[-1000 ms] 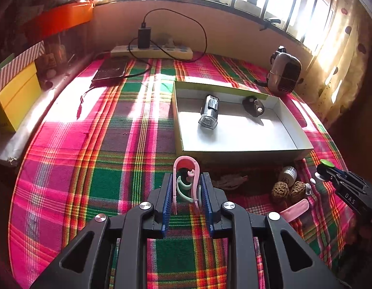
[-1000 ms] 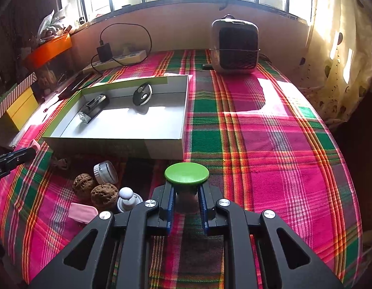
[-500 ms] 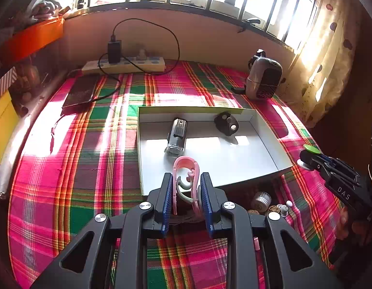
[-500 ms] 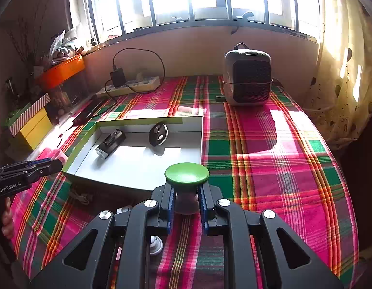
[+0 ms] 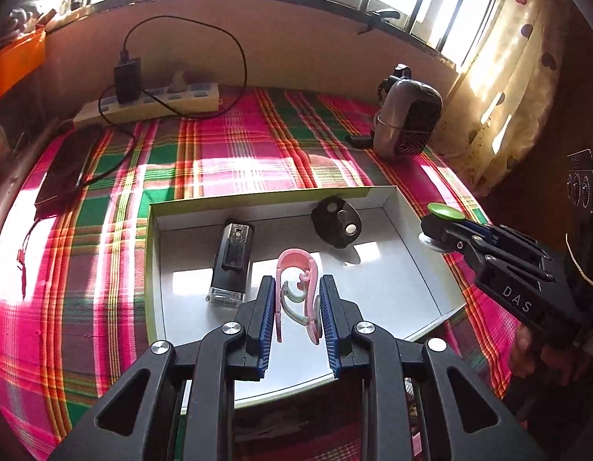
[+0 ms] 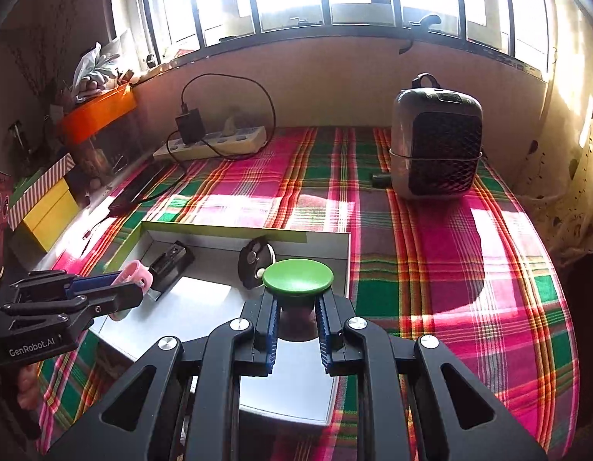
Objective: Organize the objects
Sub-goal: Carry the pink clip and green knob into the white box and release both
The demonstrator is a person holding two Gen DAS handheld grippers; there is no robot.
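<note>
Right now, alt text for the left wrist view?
The left tongs grip a pink clip above a shallow white box on a plaid cloth. The box holds a black light and a round black disc; the right tongs carry a green-topped piece at its right edge.

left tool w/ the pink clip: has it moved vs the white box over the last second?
Yes. The left tool, shut on the pink clip, has advanced from the cloth in front of the white box to over its interior.

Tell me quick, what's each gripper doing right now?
Left gripper: closed on the pink clip.
Right gripper: closed on the green-topped knob.
</note>
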